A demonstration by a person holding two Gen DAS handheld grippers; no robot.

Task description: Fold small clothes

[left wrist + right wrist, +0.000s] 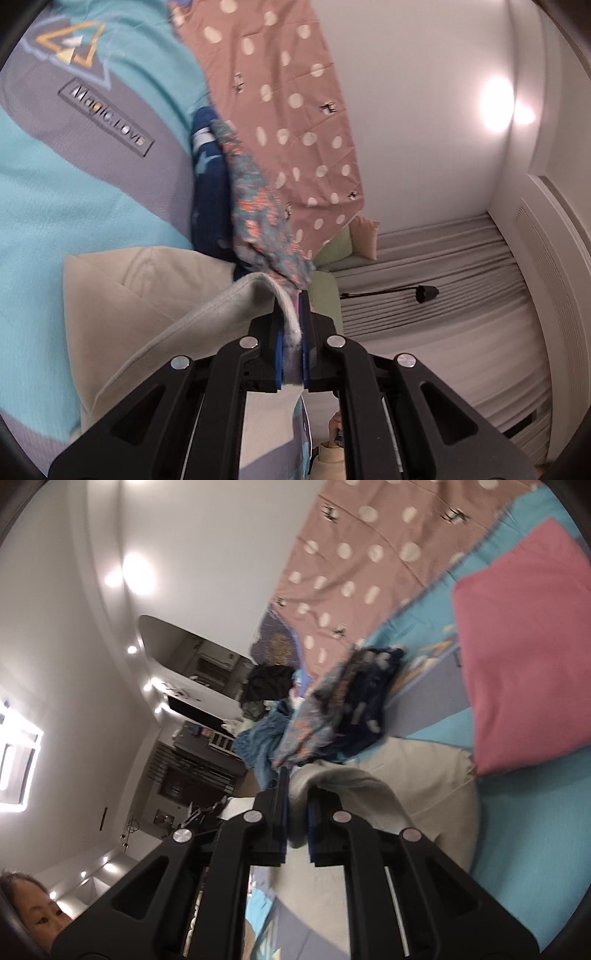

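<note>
Left wrist view: the left tool (293,332) is clamped nearly closed on the folded edge of a cream garment (159,291), with the hem pinched between its blue pads (279,350). The rest of the garment trails down and to the left, over a turquoise and grey bed cover (74,166). Only a narrow strip of cloth sits between the pads, so a sharp pull could probably slide the hem free and drop that corner. A pile of clothes (236,192), dark blue and flowery, lies just beyond the fingertips. The trailing cloth could catch it and drag pieces along, or knock the pile over. The picture is blurred, so how deep the grip goes is hard to tell.

Right wrist view: the right tool (297,805) is likewise almost closed, on a bunched fold of the same garment (406,775), which spreads to the right over the bed cover (517,849). The grip here takes a thick wad of cloth, which may mean more than one layer is caught; if so, the fold could come out uneven or twisted. The pile (332,709) is close ahead, and a pink folded piece (524,646) lies near the garment's far side. If the two tools do not travel evenly, the garment could skew, land on the pink piece, or crease instead of lying flat.
</note>
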